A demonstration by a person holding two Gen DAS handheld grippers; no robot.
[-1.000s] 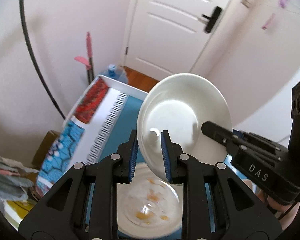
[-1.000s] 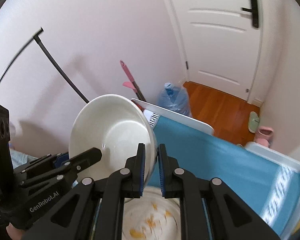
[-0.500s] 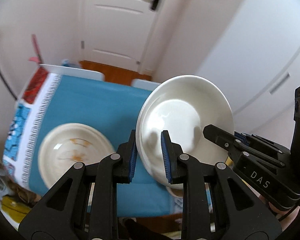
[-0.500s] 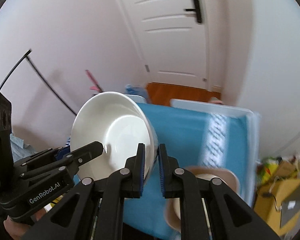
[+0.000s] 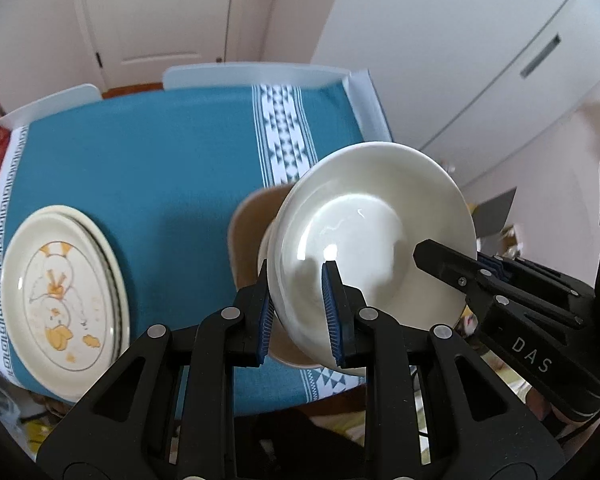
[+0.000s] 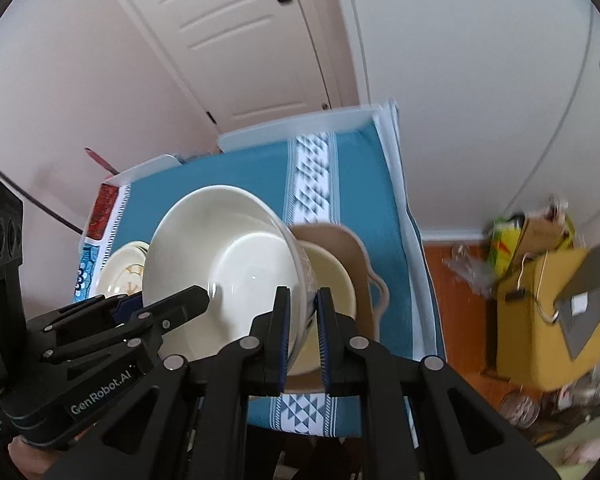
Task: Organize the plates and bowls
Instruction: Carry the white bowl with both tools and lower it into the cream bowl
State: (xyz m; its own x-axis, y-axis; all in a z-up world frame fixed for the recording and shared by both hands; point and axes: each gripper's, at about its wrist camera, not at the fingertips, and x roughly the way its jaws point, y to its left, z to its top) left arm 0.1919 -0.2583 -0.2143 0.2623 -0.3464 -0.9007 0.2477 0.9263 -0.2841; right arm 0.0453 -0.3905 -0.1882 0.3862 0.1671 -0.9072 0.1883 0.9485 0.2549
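Both grippers, left (image 5: 298, 312) & right (image 6: 302, 336), clamped on white bowl (image 5: 374, 236) rim; bowl's swung right from over duck plate (image 5: 62, 296), now above tan tray (image 6: 340, 248). Prob stacking next.

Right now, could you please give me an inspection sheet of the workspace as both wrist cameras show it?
Surface: table under a blue cloth with white patterned bands.
Job's things: white bowl held tilted above the table by both grippers; beneath it a tan dish holding a cream bowl; stack of plates with a yellow chick design on the table's left part.
Clutter: yellow box and loose items on the wooden floor, blurred.
Grippers: left gripper and right gripper each shut on the bowl's rim, on opposite sides.
Cables: thin black cable along the wall.
Surroundings: white door, pale walls.
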